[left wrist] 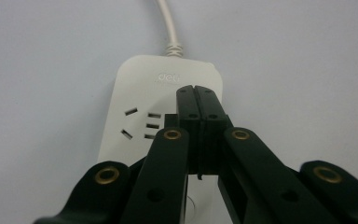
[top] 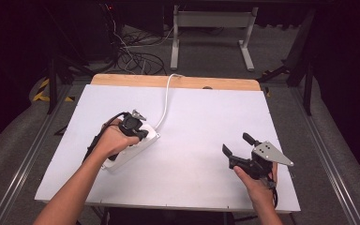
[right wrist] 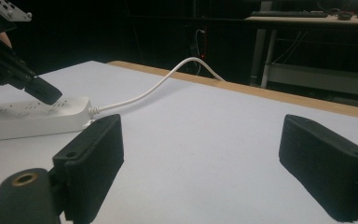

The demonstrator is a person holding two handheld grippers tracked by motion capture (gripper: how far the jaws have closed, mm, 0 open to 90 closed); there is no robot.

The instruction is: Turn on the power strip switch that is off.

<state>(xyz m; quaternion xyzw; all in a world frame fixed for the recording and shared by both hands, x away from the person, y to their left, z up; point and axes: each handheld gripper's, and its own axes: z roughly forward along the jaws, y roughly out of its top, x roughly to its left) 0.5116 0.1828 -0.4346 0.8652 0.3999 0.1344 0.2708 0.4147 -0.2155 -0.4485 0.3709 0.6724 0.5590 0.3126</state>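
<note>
Left gripper [left wrist: 196, 93] pinched closed, empty, tip over the strip [left wrist: 140, 93], maybe touching. Best press straight down, gently. Right gripper [right wrist: 200, 154] wide apart, empty, idle.

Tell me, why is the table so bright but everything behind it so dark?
In the high view the table is lit from above while the floor around it fades to black. In the right gripper view the room behind is nearly black, and the near black fingers look soft. In the left gripper view the power strip is evenly lit, without glare.
</note>
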